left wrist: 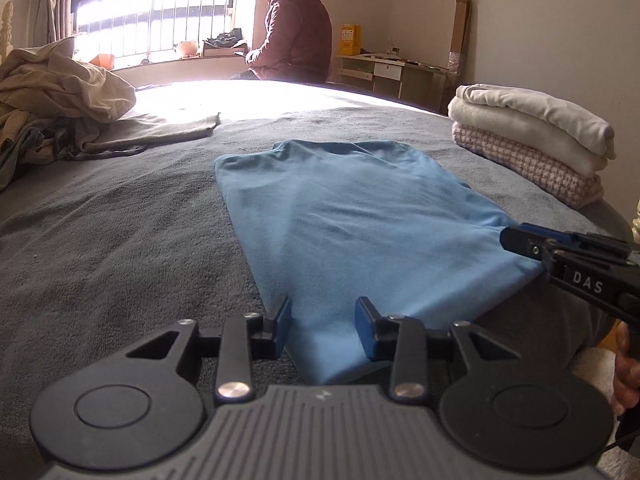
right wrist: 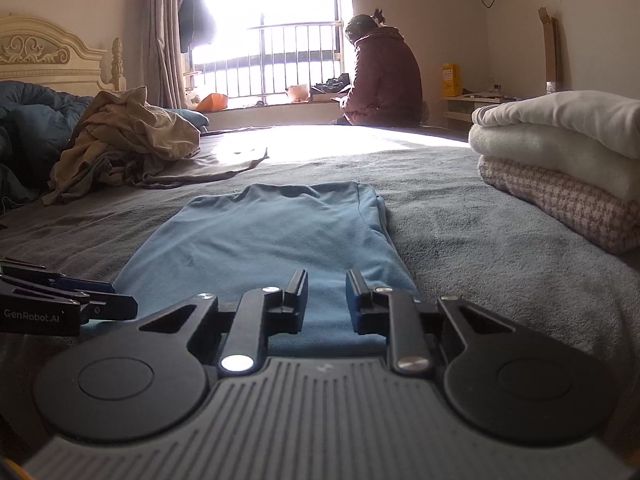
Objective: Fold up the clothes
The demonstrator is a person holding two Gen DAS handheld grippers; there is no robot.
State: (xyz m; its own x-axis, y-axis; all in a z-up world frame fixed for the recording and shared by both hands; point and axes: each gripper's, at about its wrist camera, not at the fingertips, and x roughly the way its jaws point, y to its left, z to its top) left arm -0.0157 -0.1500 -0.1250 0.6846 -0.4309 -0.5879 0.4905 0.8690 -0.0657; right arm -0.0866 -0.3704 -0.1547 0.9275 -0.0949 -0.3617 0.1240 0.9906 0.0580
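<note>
- A blue shirt (left wrist: 360,216), already folded into a long strip, lies flat on the grey bed (left wrist: 120,240), its near end at the bed's near edge and its far end towards the middle.
- The left claw (left wrist: 323,326) sits low at the shirt's near left corner. Its two fingers stand apart with the blue cloth between them; the pads do not visibly press the fabric.
- The right claw (right wrist: 327,300) sits at the shirt's near right corner, its fingers closer together than the left one's, with cloth between them. A clear gap shows between the pads, so it is not clamped.
- In the left wrist view, the right claw (left wrist: 520,242) comes in from the right, its tip touching the shirt's right edge. In the right wrist view the left claw (right wrist: 120,300) comes in from the left, at the shirt's left edge.
- A stack of folded clothes (left wrist: 532,140) rests near the bed's right edge, well apart from the shirt.
- A heap of unfolded clothes (right wrist: 128,140) lies towards the bed's left side.
- A person (right wrist: 384,76) sits at the far edge, facing the window (right wrist: 272,40).
</note>
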